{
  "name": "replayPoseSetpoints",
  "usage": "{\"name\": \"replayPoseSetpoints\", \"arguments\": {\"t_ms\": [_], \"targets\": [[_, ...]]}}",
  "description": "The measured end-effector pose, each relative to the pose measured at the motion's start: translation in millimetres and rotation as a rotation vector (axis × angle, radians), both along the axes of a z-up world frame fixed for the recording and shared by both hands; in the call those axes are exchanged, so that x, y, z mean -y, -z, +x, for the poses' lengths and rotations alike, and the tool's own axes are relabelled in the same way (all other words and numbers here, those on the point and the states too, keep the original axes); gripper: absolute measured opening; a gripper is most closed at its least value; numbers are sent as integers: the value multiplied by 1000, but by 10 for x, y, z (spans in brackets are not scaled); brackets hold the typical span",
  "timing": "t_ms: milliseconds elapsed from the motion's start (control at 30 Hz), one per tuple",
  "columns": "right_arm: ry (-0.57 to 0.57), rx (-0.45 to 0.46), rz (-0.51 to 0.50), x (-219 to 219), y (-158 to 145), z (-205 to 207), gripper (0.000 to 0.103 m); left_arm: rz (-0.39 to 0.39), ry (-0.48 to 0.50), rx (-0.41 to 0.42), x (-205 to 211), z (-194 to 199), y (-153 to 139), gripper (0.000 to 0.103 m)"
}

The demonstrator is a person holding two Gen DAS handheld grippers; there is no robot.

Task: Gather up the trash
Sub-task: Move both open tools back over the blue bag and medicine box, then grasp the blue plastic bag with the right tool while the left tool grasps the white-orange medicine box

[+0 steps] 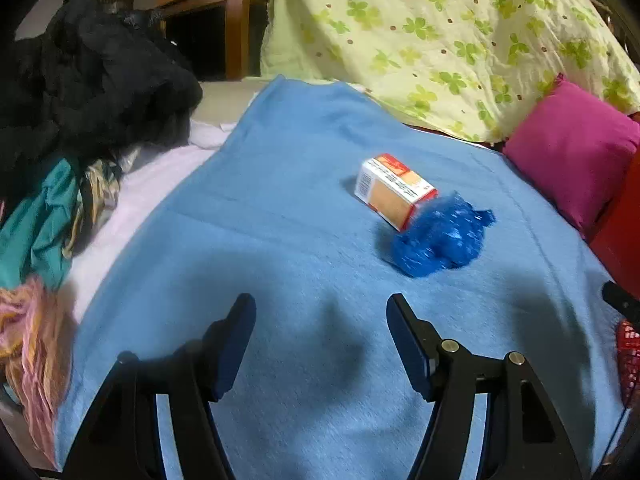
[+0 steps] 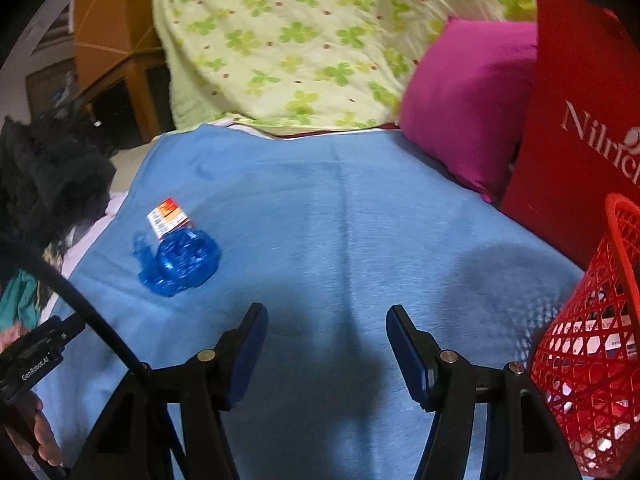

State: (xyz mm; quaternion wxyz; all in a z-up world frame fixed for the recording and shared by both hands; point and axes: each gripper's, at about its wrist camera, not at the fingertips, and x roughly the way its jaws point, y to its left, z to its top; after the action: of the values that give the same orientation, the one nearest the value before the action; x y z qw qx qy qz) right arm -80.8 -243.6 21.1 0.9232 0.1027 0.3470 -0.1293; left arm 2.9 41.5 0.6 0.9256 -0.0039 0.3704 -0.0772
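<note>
Right wrist view puts a red mesh basket [image 2: 592,344] at the right edge, standing on the blue blanket [image 2: 328,216]; through its lattice show flat pieces of white printed packaging, too broken up by the mesh to name. Behind it stands a red paper bag [image 2: 568,128] with white lettering, its inside hidden.

The trash lies together on the blanket: a crumpled blue plastic wrapper [image 1: 438,236], shiny and wadded, and touching it a small cardboard box [image 1: 394,190], white with orange panels, a red edge and a barcode on its end, lying on its side and slightly blurred.

The left gripper [image 1: 322,340] hangs over bare blanket short of both items, fingers apart with nothing between them. The right gripper [image 2: 326,344] is likewise spread and empty, with the trash well off to its left.

Only the left wrist view shows the clothes pile [image 1: 80,92] in full, black over teal and pink. Only the right wrist view shows the basket's contents, the bag's lettering and a hand [image 2: 40,436] at the lower left. Both show the pink cushion [image 1: 572,152] and the clover-print quilt [image 1: 440,36].
</note>
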Motion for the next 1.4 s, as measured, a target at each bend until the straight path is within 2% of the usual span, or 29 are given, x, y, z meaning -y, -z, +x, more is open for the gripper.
{"name": "replayPoseSetpoints", "arguments": {"t_ms": [300,500,667,767,1000,1200,1267,1333,1400], "targets": [[-19,16,22,65,18,150,66,-8,-101,-18,-227,263,27,68],[-80,36,70,-49,39,333,66,-10,-142,-28,-296,361,53,68],[-158,57,122,-204,38,504,66,15,-128,-30,-207,416,74,68],[-206,61,201,-263,62,643,66,23,-125,-34,-196,474,81,68],[-301,73,295,-591,113,1064,66,0,-163,-45,-304,552,86,68],[-291,16,294,-838,351,1508,66,-15,-192,-66,-401,610,141,68],[-289,-68,299,-904,544,1683,66,-7,-192,-67,-398,628,155,68],[-283,-36,322,-902,601,1671,63,-4,-194,-72,-403,655,169,68],[-296,-30,313,-905,578,1659,55,-10,-198,-71,-412,677,168,68]]}}
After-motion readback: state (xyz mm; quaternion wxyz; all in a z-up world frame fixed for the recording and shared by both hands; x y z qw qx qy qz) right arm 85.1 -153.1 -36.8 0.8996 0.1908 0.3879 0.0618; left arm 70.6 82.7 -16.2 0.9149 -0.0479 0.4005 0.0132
